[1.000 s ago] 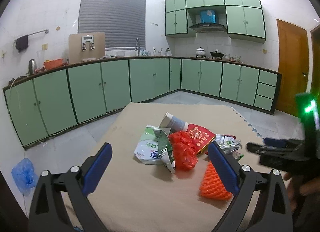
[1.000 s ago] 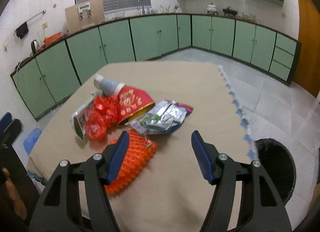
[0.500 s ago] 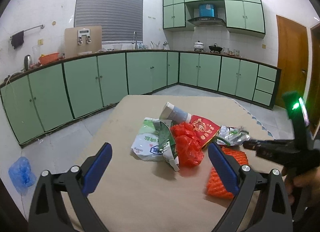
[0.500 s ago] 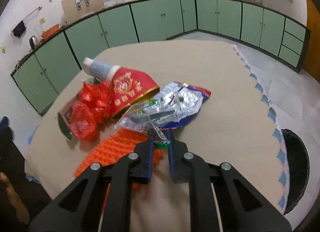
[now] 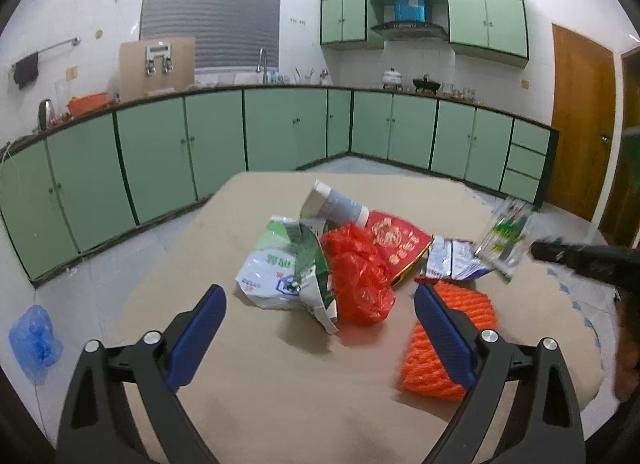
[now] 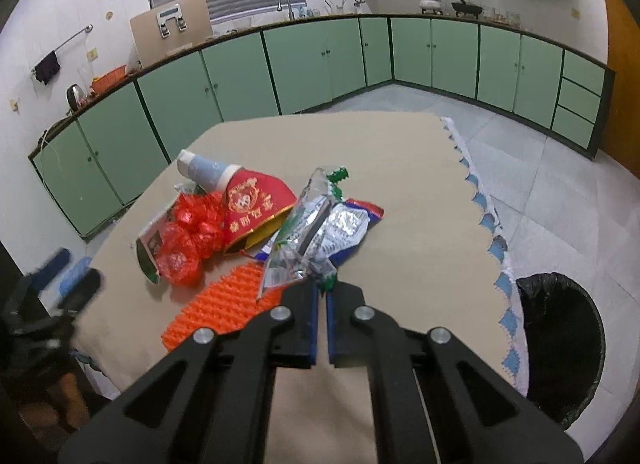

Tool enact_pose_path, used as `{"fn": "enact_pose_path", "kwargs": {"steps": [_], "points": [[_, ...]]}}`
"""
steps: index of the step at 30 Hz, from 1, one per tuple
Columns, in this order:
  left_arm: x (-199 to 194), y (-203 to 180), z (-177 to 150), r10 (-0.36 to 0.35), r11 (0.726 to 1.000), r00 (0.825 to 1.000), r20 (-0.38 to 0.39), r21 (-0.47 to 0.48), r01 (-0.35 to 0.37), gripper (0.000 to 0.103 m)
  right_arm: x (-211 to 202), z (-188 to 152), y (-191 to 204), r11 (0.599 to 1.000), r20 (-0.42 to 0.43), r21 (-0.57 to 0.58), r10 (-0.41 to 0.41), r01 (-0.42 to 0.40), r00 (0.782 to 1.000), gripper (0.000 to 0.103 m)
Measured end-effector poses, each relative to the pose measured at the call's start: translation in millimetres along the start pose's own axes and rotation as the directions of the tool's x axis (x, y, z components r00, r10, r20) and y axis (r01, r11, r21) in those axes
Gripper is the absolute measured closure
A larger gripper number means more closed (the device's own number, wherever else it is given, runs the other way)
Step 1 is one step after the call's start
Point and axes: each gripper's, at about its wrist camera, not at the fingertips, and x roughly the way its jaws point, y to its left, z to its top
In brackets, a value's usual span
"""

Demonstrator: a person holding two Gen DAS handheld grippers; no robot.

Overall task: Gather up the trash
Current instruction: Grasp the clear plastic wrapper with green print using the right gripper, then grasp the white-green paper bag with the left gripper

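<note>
**Clear wrapper lifted from the trash pile**

Clear wrapper [image 6: 304, 240], frame centre, is what we see clenched in the right gripper [image 6: 322, 292], above the table [image 6: 400, 204]. Lower frame, our left gripper [image 5: 320, 324] stands released before the red bag [image 5: 356, 276].

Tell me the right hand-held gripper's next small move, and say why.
Probably swing right toward the black-lined bin. The right hand-held gripper is shut on the clear green-printed wrapper, which hangs lifted off the table; the bin stands on the floor past the table's right edge, so carrying it over seems the natural step.
</note>
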Motion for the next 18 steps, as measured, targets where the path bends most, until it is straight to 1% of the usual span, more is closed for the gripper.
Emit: {"fn": "enact_pose_path", "kwargs": {"steps": [3, 5, 6, 8, 13, 15, 16, 17, 18], "points": [[13.9, -2.1, -2.5, 0.013, 1.000, 1.000, -0.017, 0.016, -0.013, 0.017, -2.4, 3.2, -3.2, 1.000, 0.004, -0.002, -0.003, 0.003, 1.000, 0.101], [22.2, 1.2, -2.1, 0.015, 1.000, 1.000, -0.027, 0.010, -0.015, 0.028, -3.1, 5.1, -6.2, 1.000, 0.009, 0.006, -0.004, 0.004, 1.000, 0.101], [25.7, 3.1, -2.1, 0.017, 1.000, 0.999, -0.035, 0.006, -0.017, 0.030, -2.9, 6.4, -6.7, 1.000, 0.008, 0.009, -0.003, 0.003, 1.000, 0.101], [33.2, 5.1, -3.3, 0.004, 1.000, 0.998, -0.055, 0.000, -0.004, 0.037, -2.0, 7.3, -6.2, 1.000, 0.009, 0.013, -0.002, 0.002, 1.000, 0.101], [56.4, 9.0, -8.8, -0.009, 1.000, 0.994, -0.113, -0.027, 0.006, 0.038, -0.8, 6.8, -3.2, 1.000, 0.004, 0.007, -0.003, 0.003, 1.000, 0.101], [61.5, 12.3, -9.5, -0.012, 0.999, 0.993, -0.120, -0.044, 0.007, 0.042, -1.1, 6.3, -3.3, 1.000, 0.002, 0.004, -0.005, 0.005, 1.000, 0.101], [62.4, 13.2, -9.5, -0.017, 0.999, 0.992, -0.124, -0.047, 0.012, 0.053, -1.8, 6.3, -3.5, 1.000, 0.003, 0.004, -0.006, 0.006, 1.000, 0.101], [64.7, 14.4, -9.3, -0.022, 0.998, 0.991, -0.133, -0.053, 0.016, 0.071, -2.4, 6.4, -3.8, 1.000, 0.003, 0.004, -0.007, 0.007, 1.000, 0.101], [66.9, 16.0, -9.3, -0.038, 0.998, 0.989, -0.143, -0.064, 0.029, 0.078, -3.0, 6.5, -4.1, 1.000, 0.004, 0.004, -0.008, 0.008, 1.000, 0.101]]}}
